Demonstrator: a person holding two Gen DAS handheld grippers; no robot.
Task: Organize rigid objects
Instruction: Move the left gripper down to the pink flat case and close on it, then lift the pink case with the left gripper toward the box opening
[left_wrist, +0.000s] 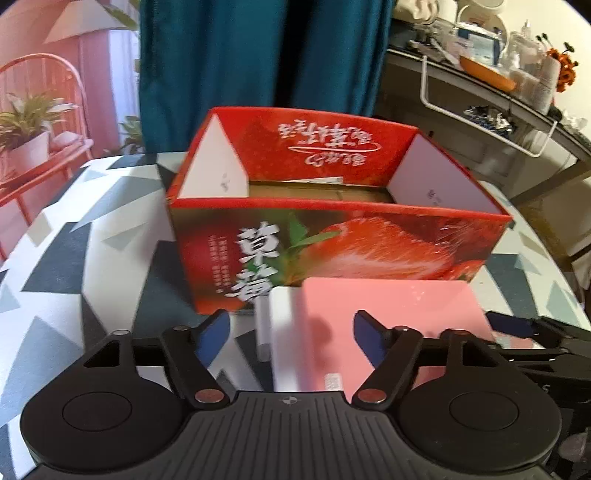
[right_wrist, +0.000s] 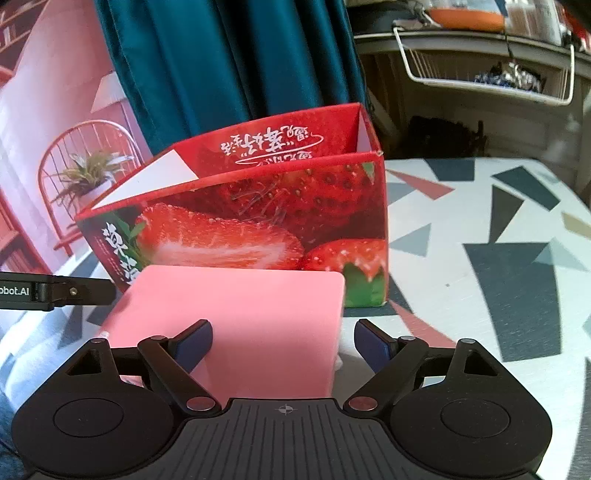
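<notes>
A flat pink box (left_wrist: 388, 306) with a white side lies on the patterned table (left_wrist: 74, 258), right in front of an open red strawberry carton (left_wrist: 332, 251). My left gripper (left_wrist: 291, 336) is open and straddles the pink box's left edge; one pad hovers over the pink top and the other stands clear of the white side. In the right wrist view my right gripper (right_wrist: 282, 345) is open astride the right edge of the pink box (right_wrist: 258, 314), with a gap at the outer finger. The carton (right_wrist: 258, 221) stands just behind. Its inside shows bare cardboard.
A teal curtain (left_wrist: 258, 55) hangs behind the table. At the right stands a dark shelf with a white wire basket (left_wrist: 480, 118) and clutter. A pink backdrop with a chair and a plant (left_wrist: 33, 122) is at the left. Open tabletop (right_wrist: 498, 240) lies right of the carton.
</notes>
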